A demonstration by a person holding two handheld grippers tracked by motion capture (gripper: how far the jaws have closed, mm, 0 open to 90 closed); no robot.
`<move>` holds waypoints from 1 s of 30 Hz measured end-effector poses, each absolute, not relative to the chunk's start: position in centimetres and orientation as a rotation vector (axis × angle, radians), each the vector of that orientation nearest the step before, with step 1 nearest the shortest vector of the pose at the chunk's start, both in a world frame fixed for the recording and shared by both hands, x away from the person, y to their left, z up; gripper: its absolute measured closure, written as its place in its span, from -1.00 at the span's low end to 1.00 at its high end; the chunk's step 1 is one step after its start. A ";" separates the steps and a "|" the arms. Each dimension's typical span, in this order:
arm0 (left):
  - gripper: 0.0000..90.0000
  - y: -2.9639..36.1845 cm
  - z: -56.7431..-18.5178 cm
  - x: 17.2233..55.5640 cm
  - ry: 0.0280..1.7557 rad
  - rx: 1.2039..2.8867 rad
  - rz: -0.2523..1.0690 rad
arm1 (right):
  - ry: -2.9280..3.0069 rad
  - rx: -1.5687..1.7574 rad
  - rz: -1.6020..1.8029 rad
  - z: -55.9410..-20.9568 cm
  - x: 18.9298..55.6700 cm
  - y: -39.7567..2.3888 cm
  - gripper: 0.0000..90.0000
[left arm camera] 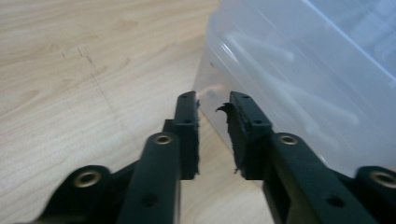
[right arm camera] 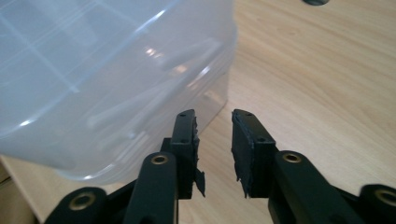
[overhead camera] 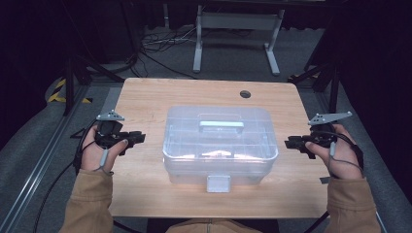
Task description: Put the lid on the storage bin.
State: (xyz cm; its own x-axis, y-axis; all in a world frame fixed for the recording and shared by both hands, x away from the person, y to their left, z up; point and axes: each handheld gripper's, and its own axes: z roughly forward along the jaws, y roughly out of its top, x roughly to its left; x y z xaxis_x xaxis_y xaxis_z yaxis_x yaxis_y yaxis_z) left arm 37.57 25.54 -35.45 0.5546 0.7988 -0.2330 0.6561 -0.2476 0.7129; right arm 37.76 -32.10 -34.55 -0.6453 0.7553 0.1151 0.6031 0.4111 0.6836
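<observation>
Symmetry governs the scene: the clear plastic box (overhead camera: 220, 144) sits in the middle of the desk (overhead camera: 145, 97), its long axis running across from one hand to the other, and each gripper faces one of its short ends. The left gripper (overhead camera: 138, 137) is off the box's left end, pointing inward at it with a strip of bare wood between; the right gripper (overhead camera: 290, 142) mirrors it off the right end at about the same gap. Neither hand is clearly nearer, so I judge that any lift or shift of the box calls for both closing in along that long axis together.

In the left gripper view the jaws of that gripper (left arm camera: 212, 105) stand partly apart with nothing between them, and the box's rounded lower corner (left arm camera: 280, 84) lies just ahead and to the right, not touching. In the right gripper view its gripper (right arm camera: 214, 120) has the same moderate gap, empty, with the box wall (right arm camera: 116, 84) ahead and to the left and bare desk under the tips.

Both hands are held low and roughly level, forearms coming up from the near edge, wrists turned so the grippers point sideways toward each other. The box's lid is on, its handle (overhead camera: 221, 125) lying flat on top and its latch (overhead camera: 218, 183) facing the person.
</observation>
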 end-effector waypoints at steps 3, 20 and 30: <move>0.55 25.6 -36.3 38.2 1.187 1.960 0.244 | 2.410 1.233 1.058 -35.1 38.2 -32.7 0.53; 0.18 25.8 -40.5 40.4 1.266 1.901 0.356 | 2.243 1.322 1.030 -40.1 41.5 -33.5 0.13; 0.11 26.0 -42.9 41.3 1.284 1.883 0.398 | 2.206 1.325 0.977 -43.2 43.0 -33.5 0.00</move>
State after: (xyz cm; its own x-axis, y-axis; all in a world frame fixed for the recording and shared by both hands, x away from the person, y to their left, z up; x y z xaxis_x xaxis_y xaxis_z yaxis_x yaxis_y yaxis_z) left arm 41.26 26.05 -42.87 0.4342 0.8838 -0.1746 0.6304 -0.1597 0.7597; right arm 42.99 -33.49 -43.15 -0.4788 0.8776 0.0250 0.6082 0.3110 0.7303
